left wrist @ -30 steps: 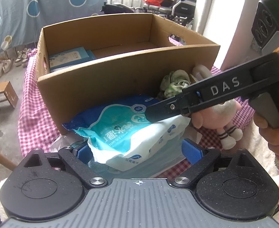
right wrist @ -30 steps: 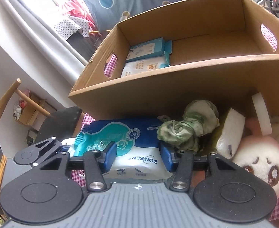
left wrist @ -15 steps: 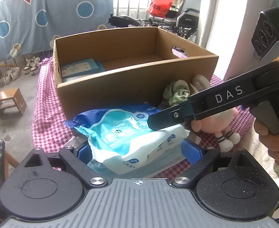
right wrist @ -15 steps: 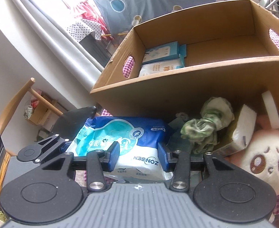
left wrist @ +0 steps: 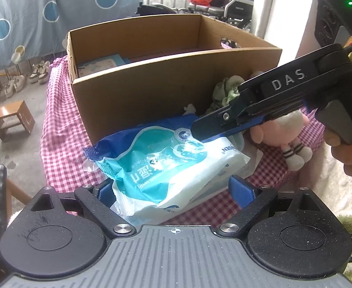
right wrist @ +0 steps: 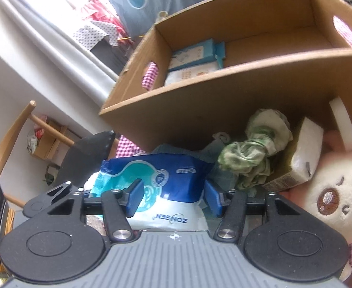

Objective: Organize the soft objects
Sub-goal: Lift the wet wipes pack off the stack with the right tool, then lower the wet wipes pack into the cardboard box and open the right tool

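A blue and teal wipes pack (left wrist: 161,158) lies tilted in front of the cardboard box (left wrist: 176,91), above the pink checked cloth. My left gripper (left wrist: 173,189) is shut on the pack's near end, its blue pads against both sides. My right gripper (left wrist: 200,129) reaches in from the right over the pack's far end. In the right wrist view the pack (right wrist: 176,180) sits between the right gripper (right wrist: 173,198) pads. These jaws are opening and no longer squeeze it.
A green cloth (right wrist: 252,160), white sponges (right wrist: 308,151) and a pink plush toy (right wrist: 332,192) crowd the box's front wall (right wrist: 224,100). Two packs (right wrist: 192,55) lie inside the box. A person's hand (left wrist: 351,158) holds the right gripper. A stool (left wrist: 12,117) stands on the floor.
The right gripper's pads stand wider apart than half a second ago, easing off the pack. Both views have drawn back slightly from the box. The pack stays in the left gripper.
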`<state>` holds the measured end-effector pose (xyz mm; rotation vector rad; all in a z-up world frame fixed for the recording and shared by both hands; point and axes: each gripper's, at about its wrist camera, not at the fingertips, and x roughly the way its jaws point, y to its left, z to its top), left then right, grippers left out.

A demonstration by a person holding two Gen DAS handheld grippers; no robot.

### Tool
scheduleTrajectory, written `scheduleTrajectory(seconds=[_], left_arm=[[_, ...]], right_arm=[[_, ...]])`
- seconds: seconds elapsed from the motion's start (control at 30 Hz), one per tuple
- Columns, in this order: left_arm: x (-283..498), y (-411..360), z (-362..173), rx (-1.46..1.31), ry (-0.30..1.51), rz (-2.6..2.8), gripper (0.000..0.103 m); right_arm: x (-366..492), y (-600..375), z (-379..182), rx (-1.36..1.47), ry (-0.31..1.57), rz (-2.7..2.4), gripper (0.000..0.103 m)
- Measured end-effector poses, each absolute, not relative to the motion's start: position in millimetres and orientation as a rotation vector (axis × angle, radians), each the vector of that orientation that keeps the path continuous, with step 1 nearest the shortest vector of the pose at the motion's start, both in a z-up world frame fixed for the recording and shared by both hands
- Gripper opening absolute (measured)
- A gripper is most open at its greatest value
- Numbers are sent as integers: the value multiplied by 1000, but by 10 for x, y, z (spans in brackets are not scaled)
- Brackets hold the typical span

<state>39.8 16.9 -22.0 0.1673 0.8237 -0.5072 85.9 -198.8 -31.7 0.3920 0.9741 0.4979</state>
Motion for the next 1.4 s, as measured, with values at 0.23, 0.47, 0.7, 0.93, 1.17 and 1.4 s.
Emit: scheduleTrajectory(seconds=[0.23,0.47,0.7,0.93,1.17,1.4], left_arm=[[437,129,-276,196,823,-494,94],[393,163,-88,172,804,-493,89],[350,142,436,215,668,-460,89],[815,64,781,218,591,-500,89],[1492,34,694,173,710,-540,90],[1813,126,404,133,891,-500,93]], right_arm=[[997,-1970,-557,470,1052,518,59],[936,-1944,-481,472,1022,527,52],[814,-1955,14,425,894,562,52],[1124,-2062,550,375,768,607,52],[1823,-2155,663,365,836,605,52],[2569,-2143,144,402,1091,626,52]])
